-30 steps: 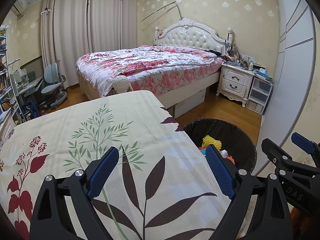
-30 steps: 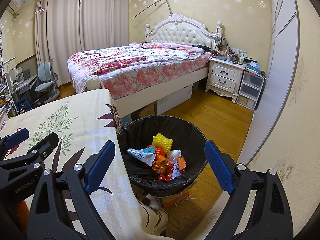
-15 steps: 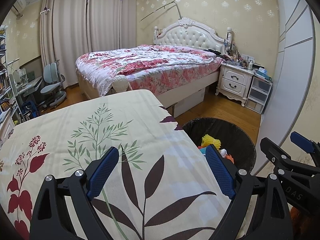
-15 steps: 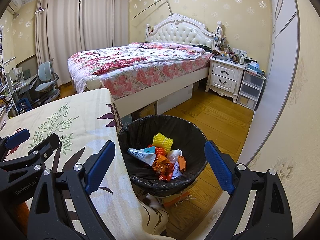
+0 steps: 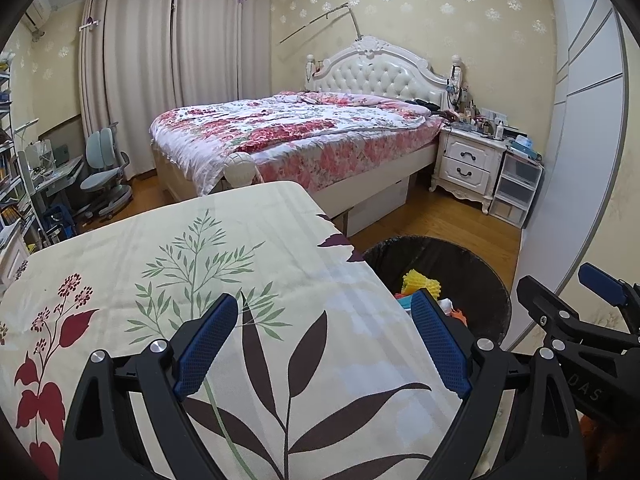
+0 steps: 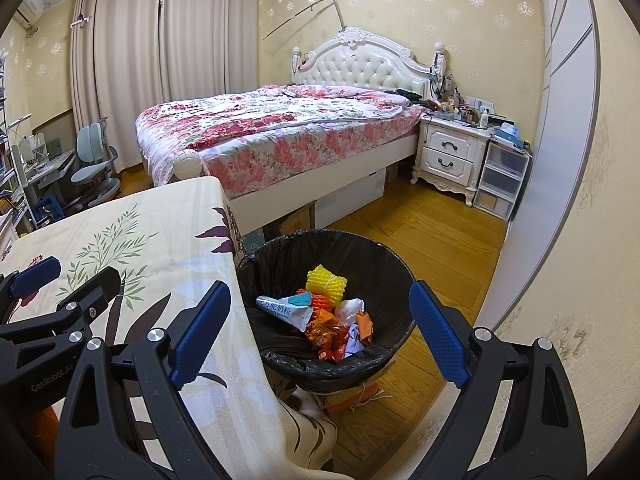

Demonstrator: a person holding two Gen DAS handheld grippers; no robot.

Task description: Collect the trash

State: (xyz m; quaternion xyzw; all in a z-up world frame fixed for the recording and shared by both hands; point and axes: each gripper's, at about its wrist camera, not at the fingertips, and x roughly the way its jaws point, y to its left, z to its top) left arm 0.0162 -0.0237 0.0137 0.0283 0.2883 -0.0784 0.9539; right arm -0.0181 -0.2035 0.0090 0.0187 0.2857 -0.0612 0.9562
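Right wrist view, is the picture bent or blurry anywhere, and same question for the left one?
Right wrist view: fisheye bows the wardrobe edge; trash bin is sharp, corners dark. Left wrist view: same bowing and dark corners; tablecloth is in focus, no glare.

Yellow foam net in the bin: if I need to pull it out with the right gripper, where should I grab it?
Probably from above. The yellow foam net lies topmost on the pile at the far side of the trash bin, which is open only upward. Close the open right gripper across its bulging middle, where a thin band seems to cinch it; foam should compress.
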